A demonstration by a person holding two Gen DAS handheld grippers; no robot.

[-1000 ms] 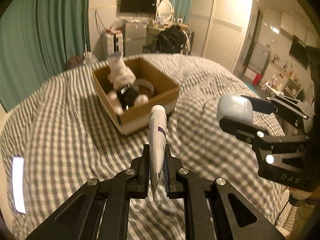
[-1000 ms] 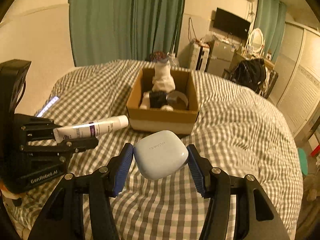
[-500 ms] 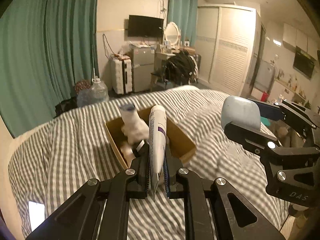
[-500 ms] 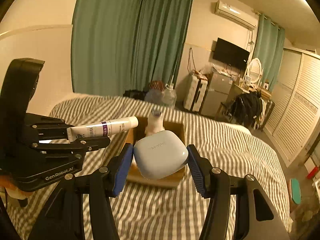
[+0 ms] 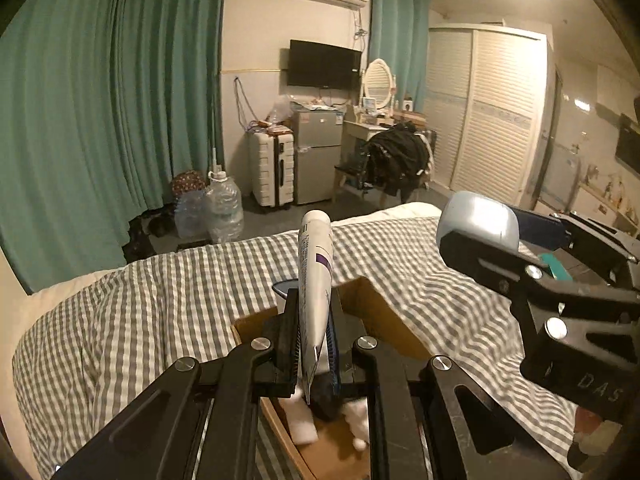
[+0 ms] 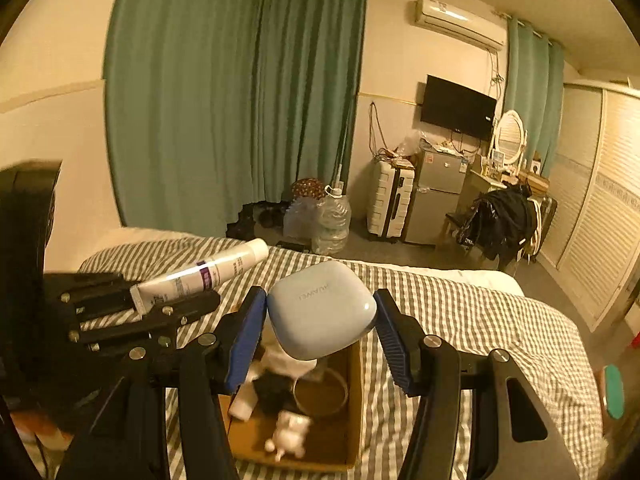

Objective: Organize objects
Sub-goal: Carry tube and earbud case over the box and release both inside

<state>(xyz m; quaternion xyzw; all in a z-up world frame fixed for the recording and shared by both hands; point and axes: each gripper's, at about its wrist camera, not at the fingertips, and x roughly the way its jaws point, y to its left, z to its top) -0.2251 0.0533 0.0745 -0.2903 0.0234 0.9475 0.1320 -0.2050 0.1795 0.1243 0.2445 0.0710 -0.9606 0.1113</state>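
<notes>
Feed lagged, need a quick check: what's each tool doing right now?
Left tool: closed on the white tube.
Right tool: closed on the pale blue earbud case.

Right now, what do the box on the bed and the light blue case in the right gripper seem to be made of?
The box looks like plain brown cardboard: matte, with thin flat walls and raw edges. The light blue case in the right gripper seems to be hard moulded plastic, smooth with a soft sheen, rounded corners and a printed logo; this cannot be told for certain.

Teal curtains [image 5: 108,112], wall television [image 5: 325,64], louvred wardrobe [image 5: 486,114] — perhaps sliding — warm light.
</notes>
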